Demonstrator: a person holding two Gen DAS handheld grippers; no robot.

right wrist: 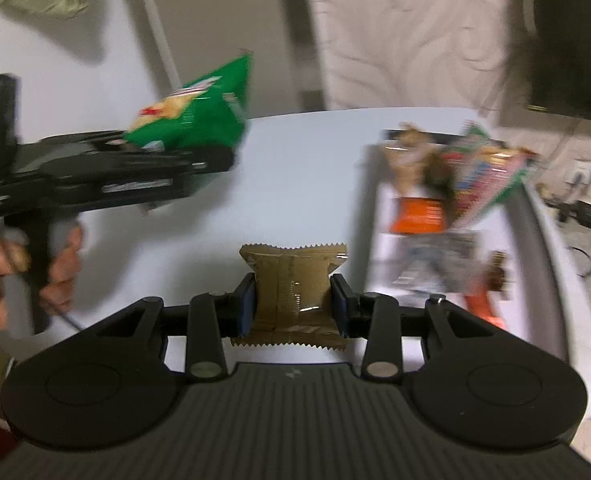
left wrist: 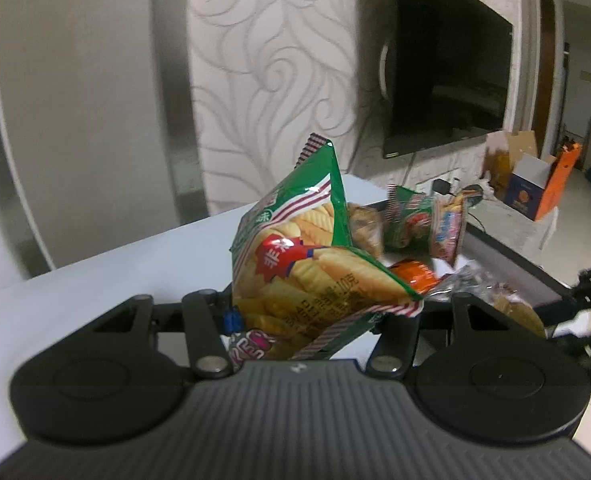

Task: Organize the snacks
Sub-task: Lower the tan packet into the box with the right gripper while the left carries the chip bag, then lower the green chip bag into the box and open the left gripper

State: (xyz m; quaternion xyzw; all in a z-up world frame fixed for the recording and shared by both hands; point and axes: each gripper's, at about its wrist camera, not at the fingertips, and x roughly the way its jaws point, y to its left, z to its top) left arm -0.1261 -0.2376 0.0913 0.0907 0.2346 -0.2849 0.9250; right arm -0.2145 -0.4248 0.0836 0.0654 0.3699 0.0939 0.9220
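My left gripper (left wrist: 311,312) is shut on a green chip bag (left wrist: 295,256), held up above the white table (left wrist: 115,280); a pink-lettered packet (left wrist: 251,346) shows just under it. The same green chip bag (right wrist: 195,116) appears in the right wrist view, sticking out of the left gripper (right wrist: 215,156) that a hand (right wrist: 23,268) holds by its handle. My right gripper (right wrist: 293,304) is shut on a small brown-gold snack packet (right wrist: 293,292) above the table. A dark tray (right wrist: 535,240) on the right holds several snack packs (right wrist: 455,184).
A wall-mounted black television (left wrist: 447,64) hangs behind the table. Cardboard boxes (left wrist: 531,176) stand on the floor at the far right. Cables and a power strip (right wrist: 587,200) lie beyond the tray. The tray's snack packs (left wrist: 427,220) stand upright past the green bag.
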